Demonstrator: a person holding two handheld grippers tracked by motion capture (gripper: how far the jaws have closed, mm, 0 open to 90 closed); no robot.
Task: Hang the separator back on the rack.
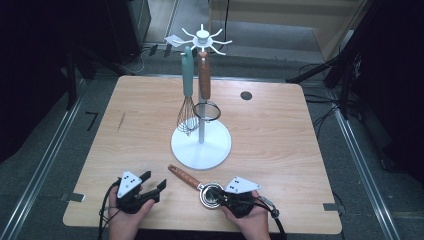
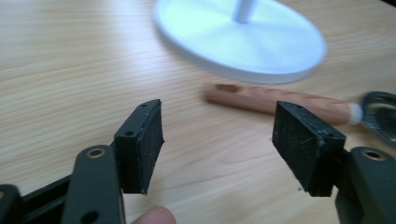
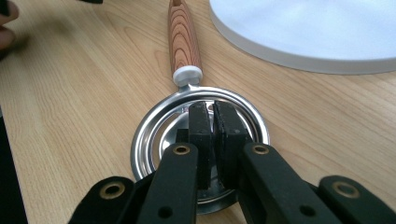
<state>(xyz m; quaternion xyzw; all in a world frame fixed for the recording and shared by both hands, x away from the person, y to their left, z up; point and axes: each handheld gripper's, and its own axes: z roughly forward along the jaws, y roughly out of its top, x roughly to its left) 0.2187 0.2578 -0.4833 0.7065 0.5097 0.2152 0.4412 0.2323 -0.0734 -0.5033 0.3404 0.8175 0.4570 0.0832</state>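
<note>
Your right hand-held gripper (image 3: 214,116) is clamped shut inside the bowl of the wooden-handled ladle (image 3: 186,44), which lies flat on the bench (image 1: 280,130), lower centre of the high view, just below the white rack base (image 1: 201,145). Your left hand-held gripper (image 2: 219,140) is spread, nothing between the jaws. No readable writing or brand anywhere.

In the right gripper view, the right gripper (image 3: 214,116) hides the near rim of the ladle's bowl (image 3: 154,135), and the white stand base (image 3: 299,32) runs off the top and right edges; whether the pads pinch the rim is unclear
</note>
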